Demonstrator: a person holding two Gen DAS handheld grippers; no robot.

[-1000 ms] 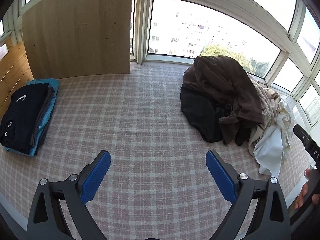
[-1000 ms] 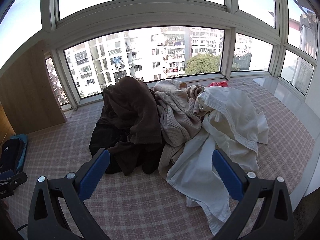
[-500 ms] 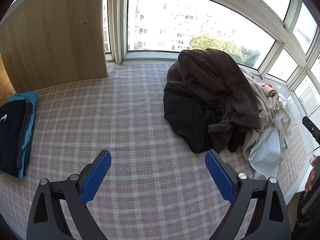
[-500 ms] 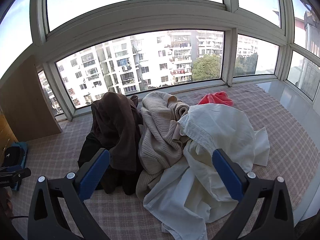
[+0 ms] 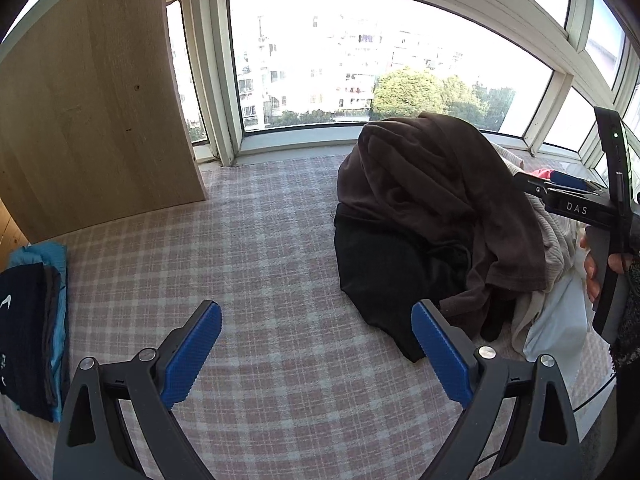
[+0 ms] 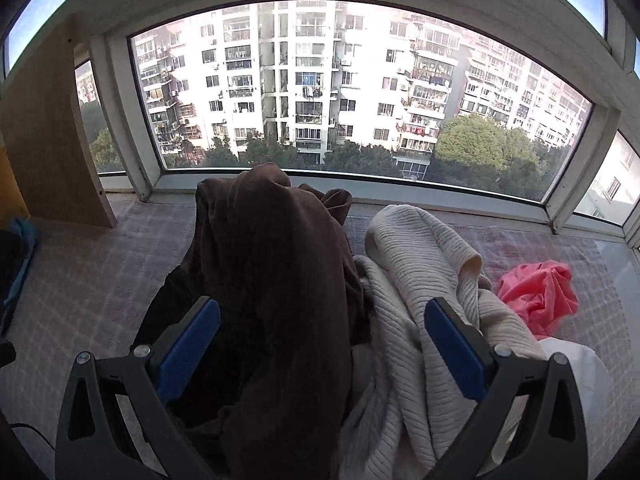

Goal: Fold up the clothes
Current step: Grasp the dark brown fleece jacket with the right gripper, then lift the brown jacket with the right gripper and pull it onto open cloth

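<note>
Clothes pile (image 5: 440, 232) sits by the window, brown garment (image 6: 276, 280) on top, cream knit (image 6: 424, 280) beside it. Right gripper (image 6: 320, 344) spread wide, over the pile, holding nothing. Left gripper (image 5: 316, 344) spread, empty, above bare plaid cover (image 5: 248, 248) left of the pile. Folded stack (image 5: 28, 340) well apart, far left. Pink garment (image 6: 536, 292) clear only in right view.

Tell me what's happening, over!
Left gripper open, over bare blanket. Right gripper open, straddling brown garment atop the pile. Nothing gripped. Nothing blocking.
</note>
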